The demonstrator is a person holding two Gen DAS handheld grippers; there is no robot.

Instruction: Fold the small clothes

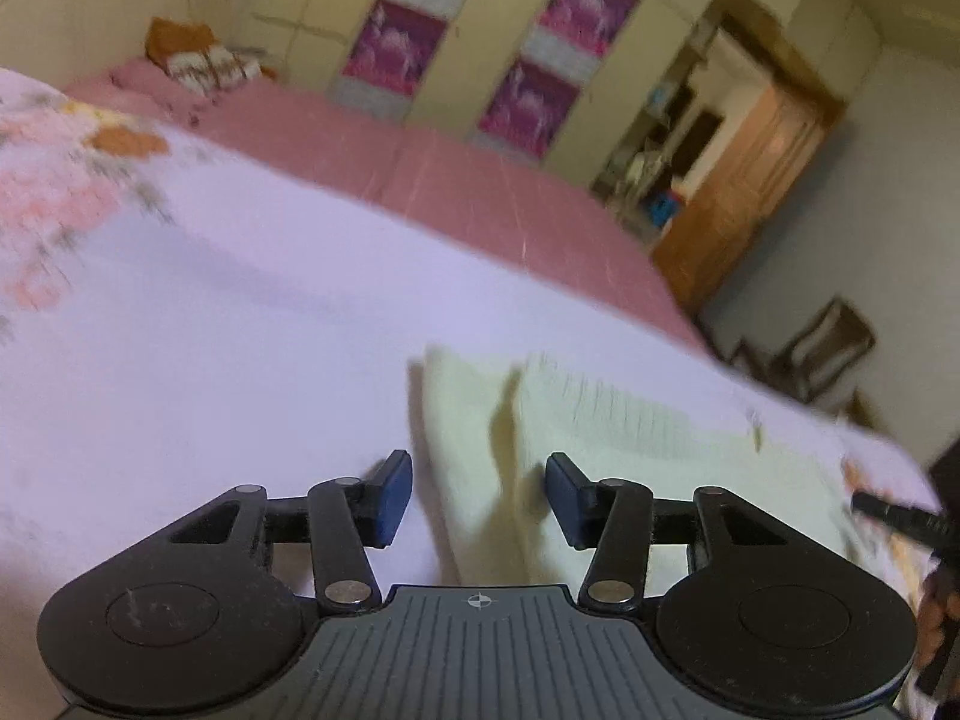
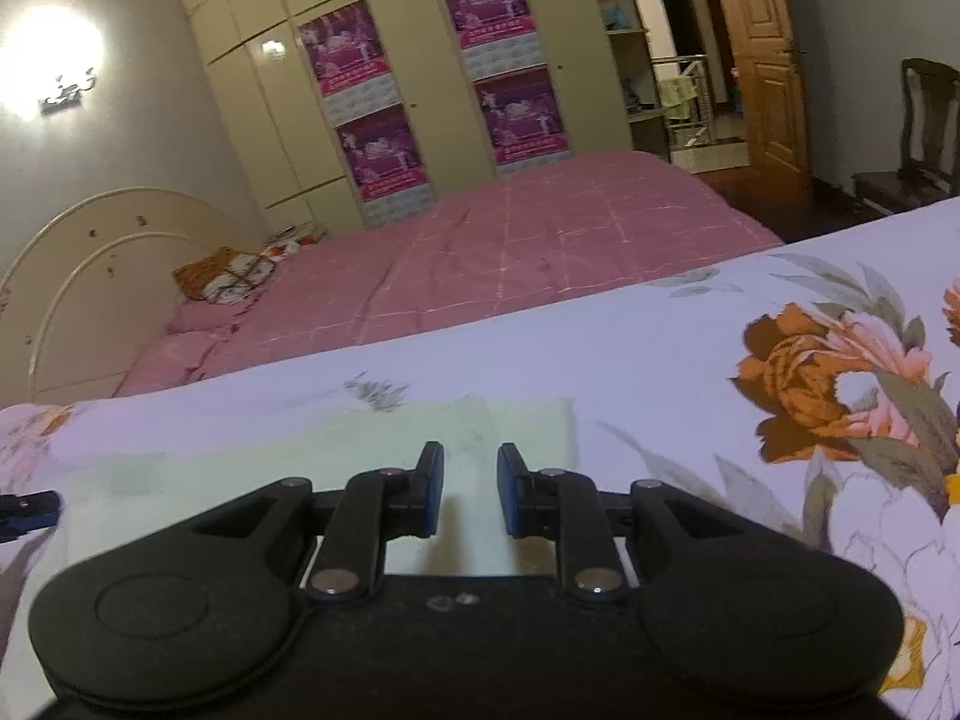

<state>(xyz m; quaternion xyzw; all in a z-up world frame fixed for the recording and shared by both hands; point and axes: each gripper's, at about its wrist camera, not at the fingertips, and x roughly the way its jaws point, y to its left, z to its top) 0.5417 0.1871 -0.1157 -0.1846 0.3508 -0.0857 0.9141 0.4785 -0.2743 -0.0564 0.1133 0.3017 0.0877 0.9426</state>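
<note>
A pale yellow small garment [image 1: 600, 438] lies flat on the white floral sheet [image 1: 210, 360]. My left gripper [image 1: 478, 495] is open, its fingers just above the garment's left edge, holding nothing. The garment also shows in the right wrist view [image 2: 336, 450], spread to the left under my right gripper [image 2: 470, 492]. The right gripper is open with a narrow gap, above the garment's right end, and holds nothing. The tip of the other gripper shows at the left edge of the right wrist view [image 2: 27, 510] and at the right edge of the left wrist view [image 1: 900, 519].
The floral sheet [image 2: 750, 390] covers the near bed. A pink bed [image 2: 510, 240] lies beyond, with an orange patterned pillow [image 2: 225, 273]. A wardrobe with purple posters [image 2: 420, 78], a wooden door [image 2: 768, 66] and a dark chair [image 2: 912, 138] stand at the back.
</note>
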